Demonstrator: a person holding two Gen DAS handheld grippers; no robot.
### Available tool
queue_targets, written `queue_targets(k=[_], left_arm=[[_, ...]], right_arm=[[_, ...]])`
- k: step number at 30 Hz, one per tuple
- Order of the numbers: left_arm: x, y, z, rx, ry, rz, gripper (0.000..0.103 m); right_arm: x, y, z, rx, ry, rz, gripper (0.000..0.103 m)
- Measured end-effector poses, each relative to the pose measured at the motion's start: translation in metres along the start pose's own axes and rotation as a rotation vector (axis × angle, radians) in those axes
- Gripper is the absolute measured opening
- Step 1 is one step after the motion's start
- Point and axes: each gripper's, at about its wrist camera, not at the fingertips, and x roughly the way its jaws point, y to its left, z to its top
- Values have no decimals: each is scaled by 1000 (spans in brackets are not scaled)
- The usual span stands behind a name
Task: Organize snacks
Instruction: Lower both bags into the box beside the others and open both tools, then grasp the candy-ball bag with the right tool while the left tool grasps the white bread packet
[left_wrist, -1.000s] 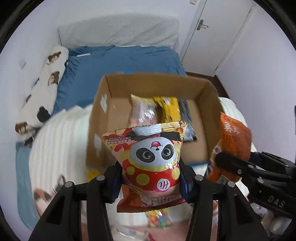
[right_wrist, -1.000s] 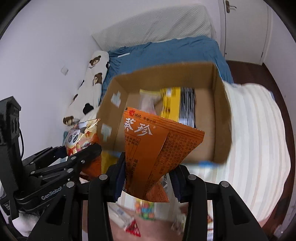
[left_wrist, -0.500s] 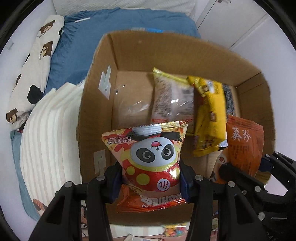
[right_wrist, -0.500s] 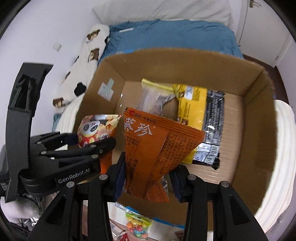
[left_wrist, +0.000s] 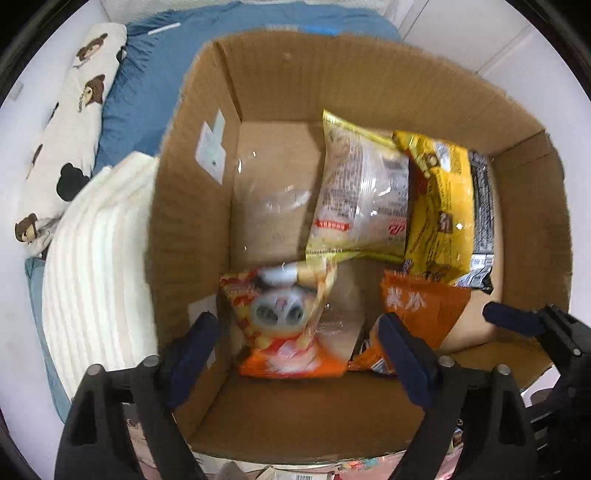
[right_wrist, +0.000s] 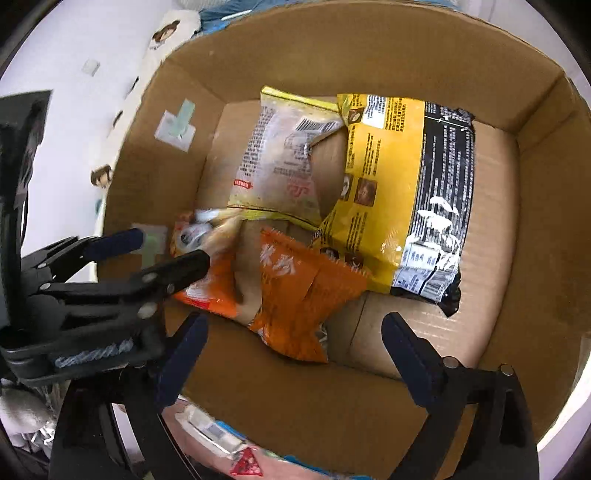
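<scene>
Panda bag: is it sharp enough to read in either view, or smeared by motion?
Left wrist view: panda bag smeared, print unreadable, while the yellow bag stays fairly crisp with glare spots. Right wrist view: panda bag blurred and partly behind the left tool; orange bag sharper.

The orange snack bag (right_wrist: 295, 291) in the cardboard box (right_wrist: 369, 48) bears two large white Chinese characters, seemingly "秦珍", while the fine print on the other packets is too small to read.
</scene>
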Motion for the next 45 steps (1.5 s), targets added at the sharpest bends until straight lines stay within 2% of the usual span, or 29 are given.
queue_targets(k=[7,14,21,22,24,25,26,29,33,39,45], left_arm=[[-19,-1,-9,-21,-36,-3,90],[-64,-3,-32,-53,-180,34,90],[-108,-6,-66,-64,-317,42,90],[-112,-8,-71,-64,-329,40,90],[-123,-12,-86,-63,-355,32,89],[-126,-14,-92,-63,-364,30,89],[-129,-17,-101,-61,-374,30,90],[-133,-17,-128,-70,-390,19,90],[-116,-10,-166,-114,-341,1,90],[-48,9,-222,-218,-145,-38,89],[20,43,-268,-432,26,-150,89]], right_arm=[[-19,-5,-13,49,-44,-10,97],[-57,-12,-35,108,-164,-75,97],[-100,-9,-70,165,-316,-59,92],[-106,-8,-76,166,-331,-49,90],[-113,-1,-88,165,-360,-32,79],[-113,1,-93,160,-366,-28,62],[-115,2,-99,152,-365,-20,53],[-118,5,-128,150,-359,17,53],[-106,2,-165,164,-338,41,53],[-50,-8,-215,208,-231,84,53],[6,-6,-243,255,-134,124,53]])
